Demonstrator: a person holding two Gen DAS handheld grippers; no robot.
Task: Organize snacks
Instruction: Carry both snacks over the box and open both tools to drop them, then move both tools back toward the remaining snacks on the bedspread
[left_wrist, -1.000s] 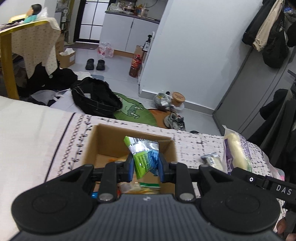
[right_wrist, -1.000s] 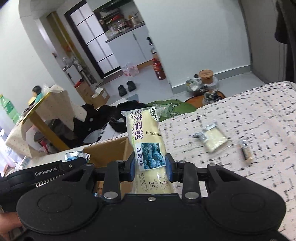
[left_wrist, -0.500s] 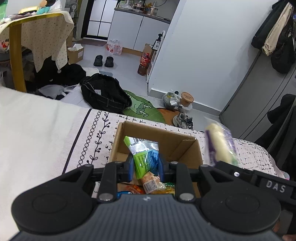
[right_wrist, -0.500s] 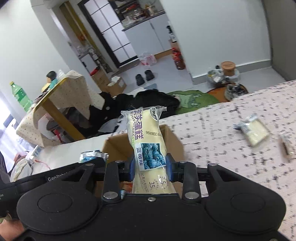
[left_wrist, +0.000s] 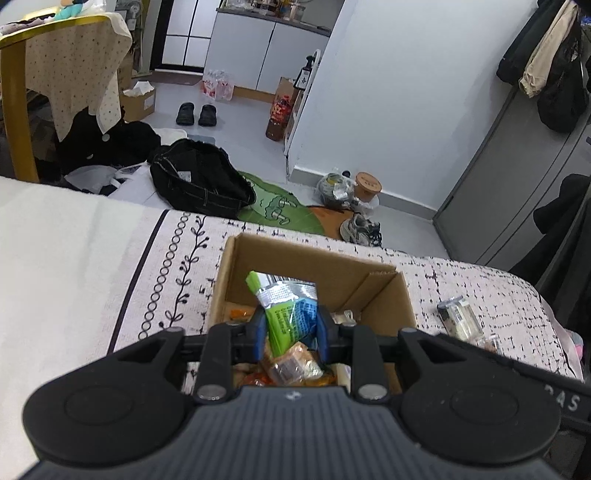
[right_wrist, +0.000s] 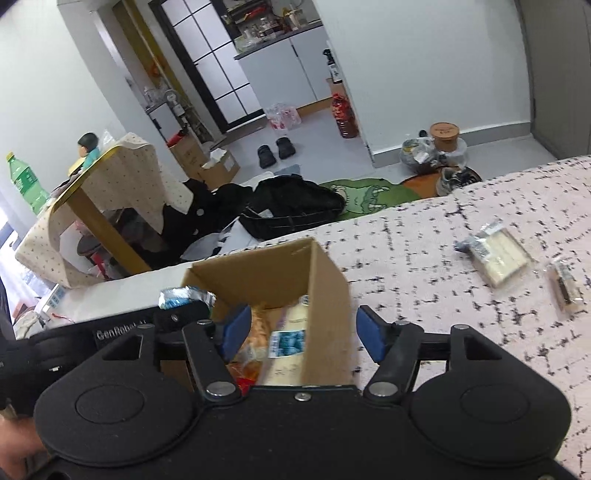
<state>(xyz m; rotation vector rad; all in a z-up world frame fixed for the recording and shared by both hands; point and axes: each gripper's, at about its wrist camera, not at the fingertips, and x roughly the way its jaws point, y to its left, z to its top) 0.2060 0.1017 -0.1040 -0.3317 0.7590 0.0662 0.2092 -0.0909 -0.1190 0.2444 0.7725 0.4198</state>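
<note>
An open cardboard box (left_wrist: 314, 254) stands on the patterned bedspread and holds several snack packets. My left gripper (left_wrist: 291, 328) hangs over the box with a green snack packet (left_wrist: 284, 314) upright between its blue pads. The pads still touch the packet while the jaws start opening. In the right wrist view the box (right_wrist: 325, 295) is right in front of my right gripper (right_wrist: 301, 332), whose jaws are opening wide. The yellow blueberry cake packet (right_wrist: 291, 339) lies inside the box below the jaws, free of both pads.
Two wrapped snacks (right_wrist: 496, 254) (right_wrist: 565, 288) lie loose on the bedspread to the right of the box. Beyond the bed edge the floor holds a black bag (left_wrist: 199, 184), a green mat (left_wrist: 280, 210) and shoes. A hand shows at the lower left (right_wrist: 18, 443).
My right gripper has opened and the yellow packet has dropped from it into the box. My left gripper has come lower and closer over the box with the green packet.
</note>
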